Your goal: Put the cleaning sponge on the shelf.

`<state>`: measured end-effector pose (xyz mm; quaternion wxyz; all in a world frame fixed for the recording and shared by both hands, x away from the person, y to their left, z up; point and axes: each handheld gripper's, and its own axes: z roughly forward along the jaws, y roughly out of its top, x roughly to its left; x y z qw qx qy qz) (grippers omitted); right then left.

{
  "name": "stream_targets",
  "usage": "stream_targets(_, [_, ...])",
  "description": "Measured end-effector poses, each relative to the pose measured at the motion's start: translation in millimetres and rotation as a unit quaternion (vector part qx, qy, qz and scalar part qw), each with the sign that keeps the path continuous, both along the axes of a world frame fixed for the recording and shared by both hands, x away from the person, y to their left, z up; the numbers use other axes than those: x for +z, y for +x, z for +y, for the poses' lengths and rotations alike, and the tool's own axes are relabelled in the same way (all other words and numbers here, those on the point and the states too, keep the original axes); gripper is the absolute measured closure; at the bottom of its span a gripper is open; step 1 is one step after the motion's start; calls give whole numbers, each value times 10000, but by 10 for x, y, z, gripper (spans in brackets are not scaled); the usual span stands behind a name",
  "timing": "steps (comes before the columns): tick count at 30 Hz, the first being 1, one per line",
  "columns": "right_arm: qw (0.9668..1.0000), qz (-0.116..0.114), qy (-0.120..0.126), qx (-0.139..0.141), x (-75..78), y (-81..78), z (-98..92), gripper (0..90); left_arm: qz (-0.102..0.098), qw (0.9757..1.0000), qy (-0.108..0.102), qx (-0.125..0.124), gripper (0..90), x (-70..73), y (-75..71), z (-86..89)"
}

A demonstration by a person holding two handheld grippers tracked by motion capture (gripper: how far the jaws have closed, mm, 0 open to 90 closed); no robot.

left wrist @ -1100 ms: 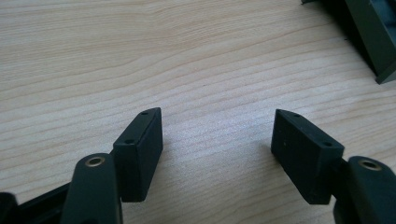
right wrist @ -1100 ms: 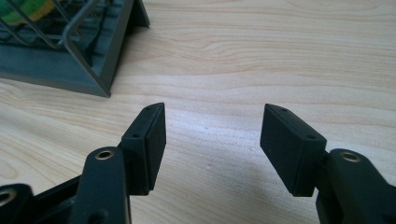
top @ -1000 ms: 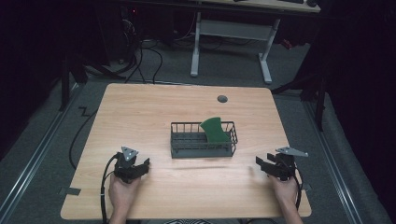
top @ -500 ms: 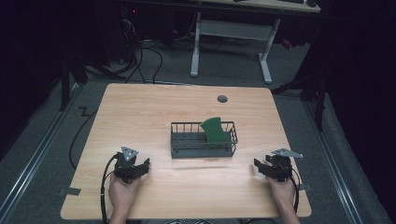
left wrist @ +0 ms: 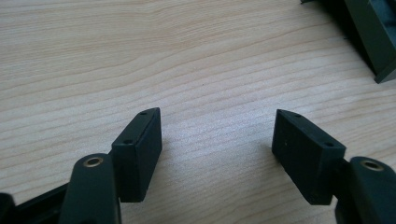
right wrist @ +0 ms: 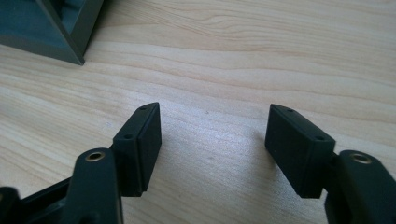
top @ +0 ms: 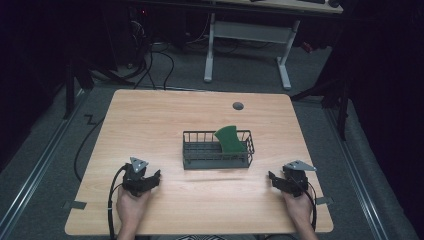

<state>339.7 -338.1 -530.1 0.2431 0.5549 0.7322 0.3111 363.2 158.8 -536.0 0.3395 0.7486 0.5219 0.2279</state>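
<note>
Left gripper [top: 150, 179]: jaws apart, empty, resting on the table [top: 150, 120]. The green board [top: 231, 140] leans upright in the wire rack [top: 216, 156] (mid-table, between both grippers). Right gripper [top: 278, 181]: jaws just opened wider, nothing between them. Risk: a one-sided pull could tip or drag the light rack.

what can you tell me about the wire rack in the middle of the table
The wire rack is a dark, low, oblong basket of thin metal-looking bars with a slotted floor. It sits flat near the middle of the wooden table, long side facing the person. A green plate stands tilted in its right end, leaning against the bars. Both grippers rest apart from it; nothing else touches it.
</note>
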Motion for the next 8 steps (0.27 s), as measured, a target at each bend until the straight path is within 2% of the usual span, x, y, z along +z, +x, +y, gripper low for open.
stream_targets(8, [10000, -7, -30, 5, -1, 2, 8, 337, -8, 10000, 1, -2, 336, -1, 0, -1])
